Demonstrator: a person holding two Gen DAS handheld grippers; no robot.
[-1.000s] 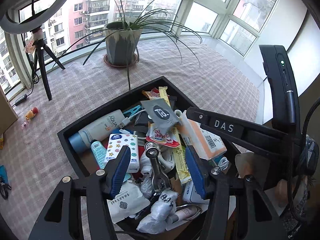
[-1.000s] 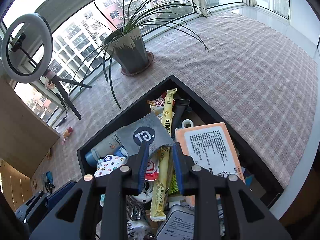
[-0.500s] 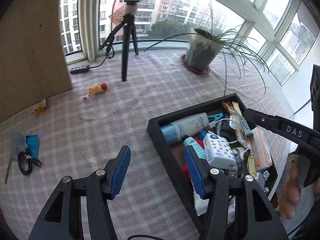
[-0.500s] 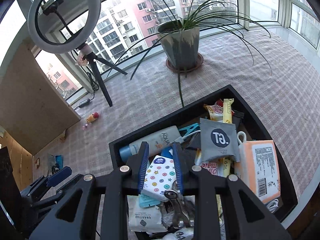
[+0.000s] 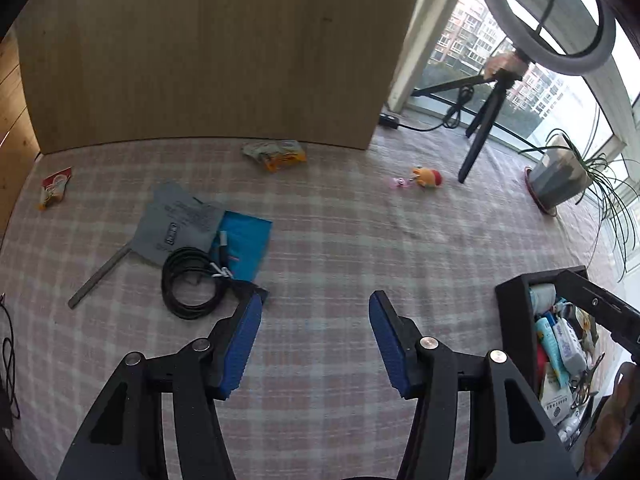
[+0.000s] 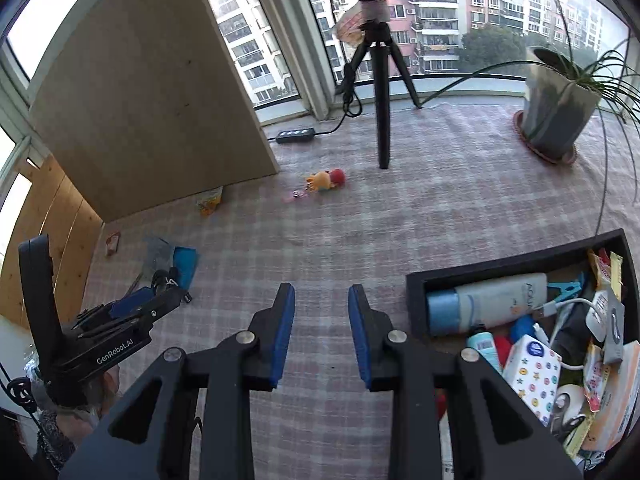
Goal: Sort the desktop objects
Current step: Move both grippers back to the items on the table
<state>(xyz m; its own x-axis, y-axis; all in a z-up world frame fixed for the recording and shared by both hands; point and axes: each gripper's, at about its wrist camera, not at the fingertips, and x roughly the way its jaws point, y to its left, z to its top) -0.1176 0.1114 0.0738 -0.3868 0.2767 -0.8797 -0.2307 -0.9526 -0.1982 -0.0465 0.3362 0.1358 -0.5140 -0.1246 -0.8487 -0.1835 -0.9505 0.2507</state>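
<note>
My left gripper (image 5: 316, 312) hangs open over bare checked cloth, nothing between its blue pads. Just beyond its left finger lie a coiled black cable (image 5: 192, 284), a blue packet (image 5: 246, 246) and a grey pouch (image 5: 176, 220). My right gripper (image 6: 320, 300) hovers over the cloth left of the black tray (image 6: 416, 284); its jaws are opening with nothing between them. The tray holds several items, among them a white bottle (image 6: 492, 300) and a spotted tissue pack (image 6: 532, 372). In the right wrist view the left gripper (image 6: 156, 300) shows at the left.
A wooden board (image 5: 208, 52) stands at the back, with a snack packet (image 5: 276, 154) and a red-white sachet (image 5: 56, 186) near it. A small toy (image 6: 324, 180), a ring-light tripod (image 6: 382, 92), a power strip (image 6: 296, 135) and a potted plant (image 6: 556, 96) stand farther off.
Both views have swung left, off the tray and onto the cloth; the tray now sits at the right edge. The cable and packets have come close to the left gripper. The right jaws stand slightly wider.
</note>
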